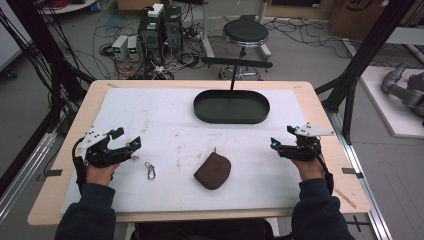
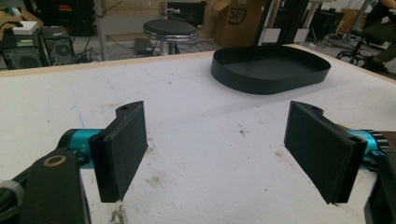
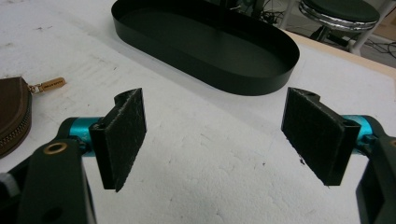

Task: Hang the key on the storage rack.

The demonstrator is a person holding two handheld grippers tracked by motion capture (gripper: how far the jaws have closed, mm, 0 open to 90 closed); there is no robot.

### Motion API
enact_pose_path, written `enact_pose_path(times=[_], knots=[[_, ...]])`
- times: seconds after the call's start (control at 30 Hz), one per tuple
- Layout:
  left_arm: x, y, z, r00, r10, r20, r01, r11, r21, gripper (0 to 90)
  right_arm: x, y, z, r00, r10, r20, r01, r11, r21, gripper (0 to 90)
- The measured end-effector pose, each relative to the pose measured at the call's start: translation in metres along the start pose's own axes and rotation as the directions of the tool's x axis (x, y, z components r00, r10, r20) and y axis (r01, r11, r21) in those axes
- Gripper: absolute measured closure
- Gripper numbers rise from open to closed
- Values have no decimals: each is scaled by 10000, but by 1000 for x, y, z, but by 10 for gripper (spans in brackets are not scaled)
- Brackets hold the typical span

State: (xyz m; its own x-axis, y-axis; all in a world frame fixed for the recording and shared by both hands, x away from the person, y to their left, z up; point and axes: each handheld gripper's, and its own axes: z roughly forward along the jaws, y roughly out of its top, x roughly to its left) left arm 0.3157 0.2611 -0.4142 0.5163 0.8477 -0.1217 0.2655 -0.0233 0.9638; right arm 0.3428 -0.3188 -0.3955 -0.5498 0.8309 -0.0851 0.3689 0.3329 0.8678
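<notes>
At table centre: brown zip pouch; carabiner clip at nine o'clock; left gripper and right gripper both gaping wide, empty.

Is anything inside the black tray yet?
No. The black tray shows a bare dark floor in the high view and both gripper views. Only a thin strip behind its near wall is hidden in the gripper views.

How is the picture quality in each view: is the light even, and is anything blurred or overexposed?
High view: even, soft light, slightly soft focus, the brown pouch and the keyring clip readable. Left gripper view: bright, the white mat nearly washed out, the black tray sharp. Right gripper view: cooler, the tray rim clear, the stool blurred.
</notes>
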Motion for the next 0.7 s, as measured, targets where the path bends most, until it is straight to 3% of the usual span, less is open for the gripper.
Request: enact_pose_path(times=[0.3,0.43,0.5,0.7], knots=[[1,-1,2,9999,-92,108,90,9998,193,221,-2,-2,-1,10000,78,-27,-78,10000,-14,225],[0,0,5,9991,-80,404,70,9997,251,230,0,-3,-4,10000,-8,-22,8,10000,-50,227],[0,0,5,9987,-59,498,46,9996,271,286,0,-3,-5,10000,-23,-14,23,10000,-72,227],[2,-3,10,9933,-31,1158,-64,9966,817,312,1,-4,-5,9998,-158,-72,158,9999,4,228]])
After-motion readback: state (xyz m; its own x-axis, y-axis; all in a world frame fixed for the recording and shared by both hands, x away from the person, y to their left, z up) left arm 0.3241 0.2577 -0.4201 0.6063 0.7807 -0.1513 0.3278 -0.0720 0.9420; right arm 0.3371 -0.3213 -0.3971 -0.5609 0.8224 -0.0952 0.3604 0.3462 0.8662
